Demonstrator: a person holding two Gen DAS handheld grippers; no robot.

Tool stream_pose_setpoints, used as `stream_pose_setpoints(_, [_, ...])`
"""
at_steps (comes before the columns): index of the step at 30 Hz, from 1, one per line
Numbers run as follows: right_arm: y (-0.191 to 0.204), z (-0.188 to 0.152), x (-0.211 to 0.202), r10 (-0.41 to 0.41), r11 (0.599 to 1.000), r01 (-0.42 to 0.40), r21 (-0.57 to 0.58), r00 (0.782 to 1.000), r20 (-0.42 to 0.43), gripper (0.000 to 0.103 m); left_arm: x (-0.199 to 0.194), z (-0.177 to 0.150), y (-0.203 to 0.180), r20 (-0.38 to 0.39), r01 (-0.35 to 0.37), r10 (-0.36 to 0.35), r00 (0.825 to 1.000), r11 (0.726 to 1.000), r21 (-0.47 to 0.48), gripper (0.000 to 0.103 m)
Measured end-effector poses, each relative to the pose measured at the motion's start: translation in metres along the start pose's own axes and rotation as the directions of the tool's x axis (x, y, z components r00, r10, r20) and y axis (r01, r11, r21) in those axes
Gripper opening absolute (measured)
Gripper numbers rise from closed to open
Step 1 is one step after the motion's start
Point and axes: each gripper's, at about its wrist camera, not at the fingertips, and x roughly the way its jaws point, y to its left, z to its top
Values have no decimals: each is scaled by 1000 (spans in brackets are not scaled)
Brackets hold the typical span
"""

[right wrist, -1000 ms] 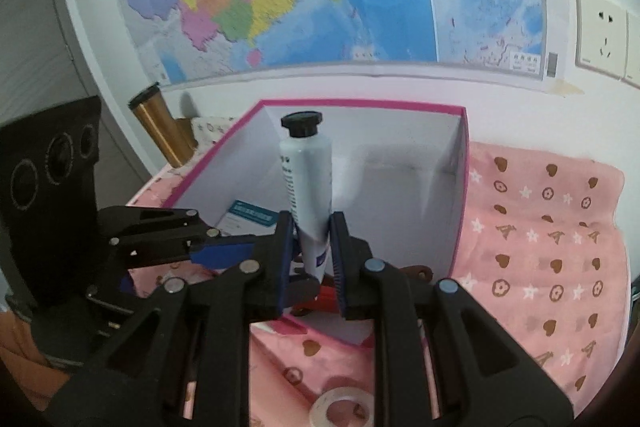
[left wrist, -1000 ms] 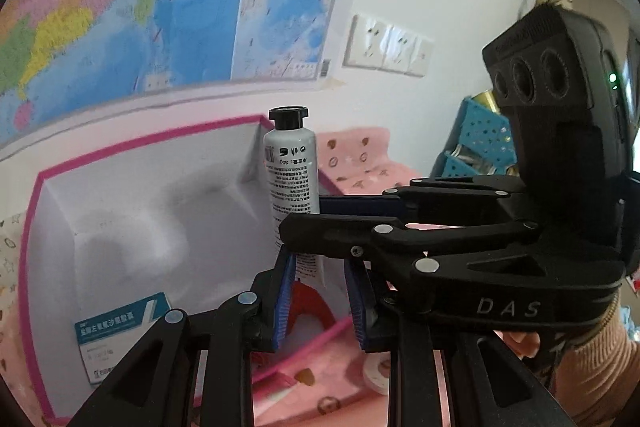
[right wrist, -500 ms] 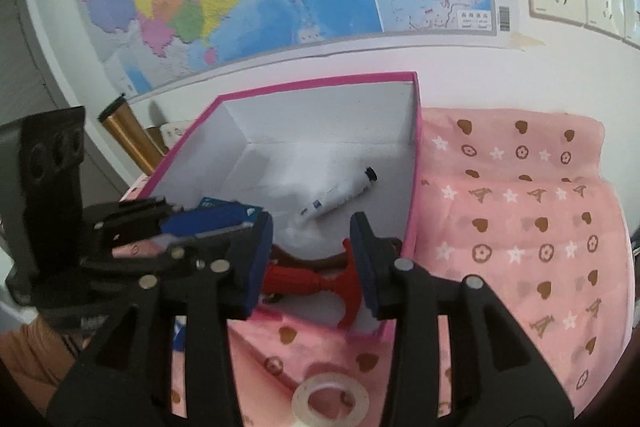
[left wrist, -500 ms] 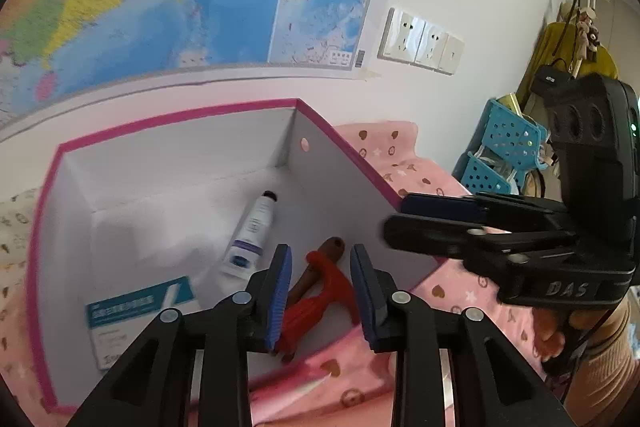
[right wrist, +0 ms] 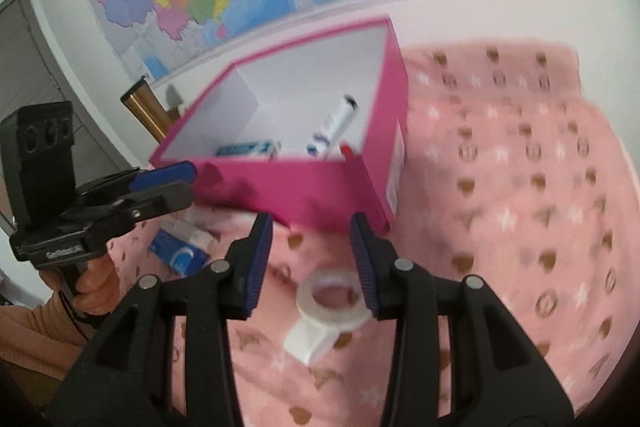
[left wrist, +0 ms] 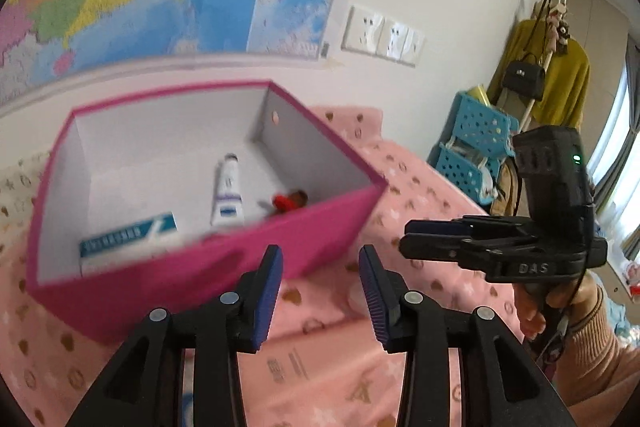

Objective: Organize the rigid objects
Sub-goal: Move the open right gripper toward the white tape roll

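A pink box (left wrist: 328, 143) with white inner walls stands on the pink patterned cloth. In it lie a white tube (left wrist: 228, 191), a red-handled tool (left wrist: 288, 201) and a blue-and-white carton (left wrist: 128, 239). My left gripper (left wrist: 322, 295) hangs in front of the box's near wall, its jaws opening with nothing between them. My right gripper (right wrist: 312, 259) is open above a white tape roll (right wrist: 332, 301) on the cloth, clear of it. The box (right wrist: 312, 187), tube (right wrist: 336, 123) and carton (right wrist: 248, 149) also show in the right wrist view.
A blue-and-white packet (right wrist: 180, 251) lies on the cloth left of the tape, under the left gripper (right wrist: 188, 183). A gold cylinder (right wrist: 146, 107) stands behind the box. Blue perforated baskets (left wrist: 476, 143) and a coat rack are at the right. A map covers the wall.
A second ago both grippers held the white tube upright over the box. They let it go, and it now lies inside. Both have drawn back and down, jaws wider.
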Motion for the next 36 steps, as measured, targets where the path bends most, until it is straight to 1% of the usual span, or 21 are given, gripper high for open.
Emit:
stream_pose_setpoints(1, [-4,-7,4,-4,1000,4,18,1000,-20,42,3,-5,-1,-18,14,-15,1000,1000,-7,40])
stream_pose_setpoints(3, [-11,-17,11,-15,999,17,48,998,-54,42,11,-14,-4,-52,17,-18,998,1000,-14,40])
stream_pose_setpoints(5, [-18,-26,16,-16,996,23,84,996,-84,42,21,-24,-6,-91,36,-38,995,999,-25,40])
stream_pose_setpoints(8, [-28,-35,18,-20,991,33,128,995,-101,42,31,-31,-12,-126,61,-64,990,998,-32,40])
stream_pose_setpoints(11, [-35,-39,19,-18,986,37,164,993,-113,42,38,-35,-18,-149,70,-74,986,997,-27,40])
stream_pose_setpoints(13, [-39,-41,20,1,981,22,194,993,-121,42,42,-35,-20,-161,89,-93,982,995,-36,40])
stream_pose_setpoints(15, [-42,-41,22,29,976,-1,217,992,-126,42,46,-36,-22,-173,92,-96,980,995,-36,40])
stream_pose_setpoints(18, [-46,-41,28,46,970,-11,242,989,-140,42,53,-35,-24,-193,108,-114,975,993,-44,40])
stream_pose_setpoints(21, [-49,-42,30,81,963,-43,265,987,-136,42,60,-34,-26,-211,117,-126,969,992,-51,40])
stream_pose_setpoints(26, [-50,-44,29,102,960,-64,274,987,-128,42,70,-32,-28,-231,140,-153,961,988,-70,40])
stream_pose_setpoints(29, [-51,-45,28,115,958,-77,278,986,-121,38,74,-32,-29,-240,144,-158,958,987,-73,38])
stream_pose_setpoints(30, [-51,-46,28,113,957,-76,280,987,-117,35,76,-31,-30,-244,143,-158,957,987,-76,38])
stream_pose_setpoints(36, [-54,-48,29,129,950,-88,298,984,-121,34,77,-29,-33,-250,139,-152,956,988,-70,38])
